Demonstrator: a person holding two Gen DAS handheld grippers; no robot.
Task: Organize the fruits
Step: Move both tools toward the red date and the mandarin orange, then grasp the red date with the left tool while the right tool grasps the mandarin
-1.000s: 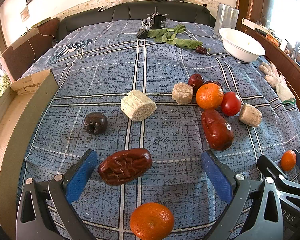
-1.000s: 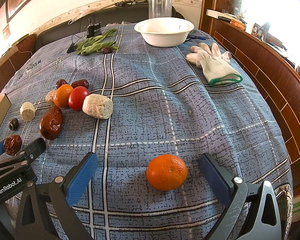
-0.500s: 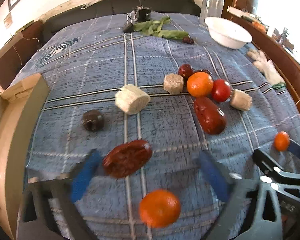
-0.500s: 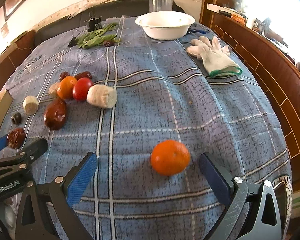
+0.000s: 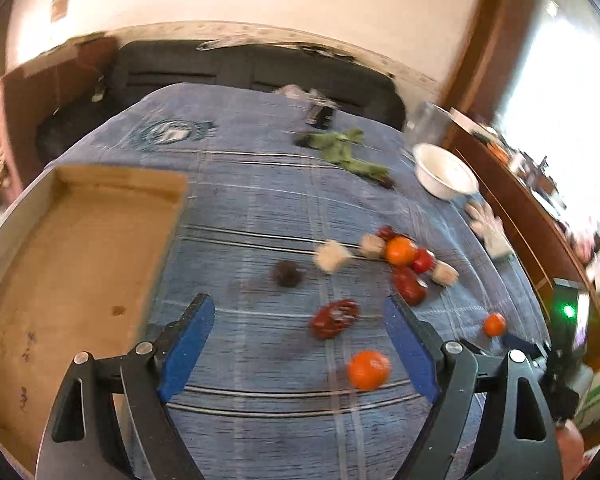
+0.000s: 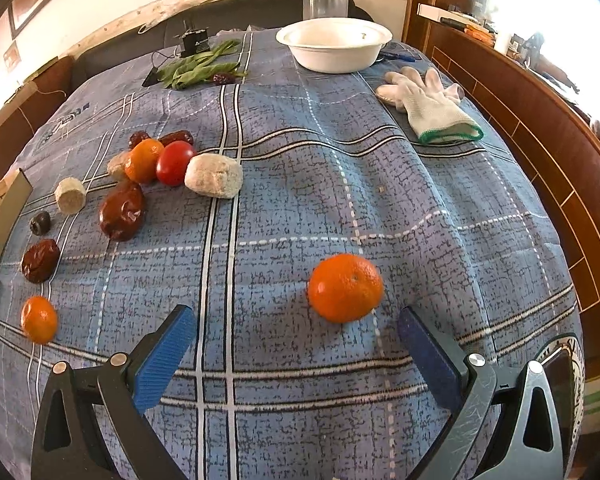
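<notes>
Left wrist view (blurred): left claw (image 5: 300, 346) spread wide, gripping nothing. Between the blue pads, toward the right one, a wrinkled dark-red date (image 5: 334, 319) and a round orange tangerine (image 5: 369, 370). Left of the claw, a shallow brown cardboard tray (image 5: 60, 280).

Right wrist view: right claw (image 6: 296, 354) likewise agape, empty. Just ahead, nearer the right pad, a second round orange tangerine (image 6: 345, 287) on the blue plaid cloth (image 6: 380, 200). Far ahead, a white bowl (image 6: 334, 44).

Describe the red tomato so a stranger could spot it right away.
Start at the blue plaid cloth and find the huddle of food on its left side. The red tomato sits there between an orange and a pale beige lump. It alone is smooth, glossy and bright red.
</notes>
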